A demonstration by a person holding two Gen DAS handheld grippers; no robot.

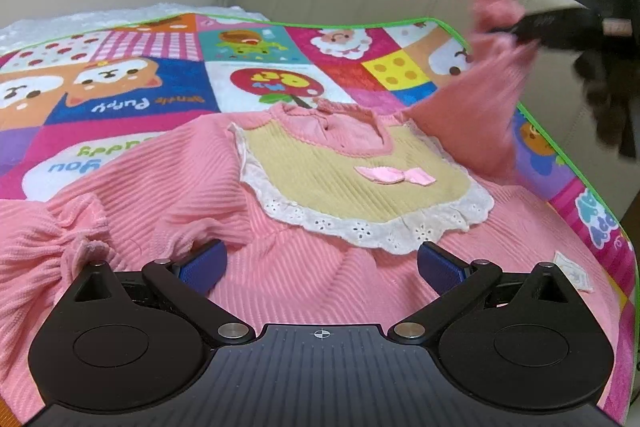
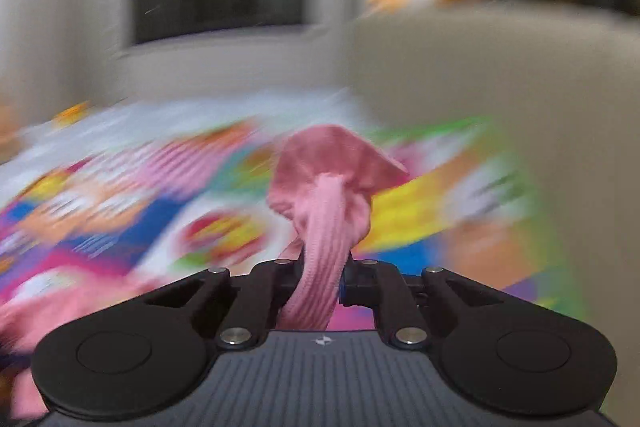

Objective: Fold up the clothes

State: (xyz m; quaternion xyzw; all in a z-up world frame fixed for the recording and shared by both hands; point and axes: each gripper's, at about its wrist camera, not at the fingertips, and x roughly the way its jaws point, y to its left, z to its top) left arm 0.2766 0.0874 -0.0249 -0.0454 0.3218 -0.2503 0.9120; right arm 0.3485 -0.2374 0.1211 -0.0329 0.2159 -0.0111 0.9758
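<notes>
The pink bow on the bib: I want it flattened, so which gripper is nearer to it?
Left. The left gripper hovers open just below the pink bow; the right gripper holds the sleeve raised, off to the side.

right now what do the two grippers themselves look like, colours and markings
Both are matte black. The left gripper has round disc housings, silver pivot pins, angled linkage arms, blue ribbed finger pads and a ribbed dark grey body with a small crosshair mark. The right gripper matches, with a small white emblem instead. No cables or sleeves show.
</notes>
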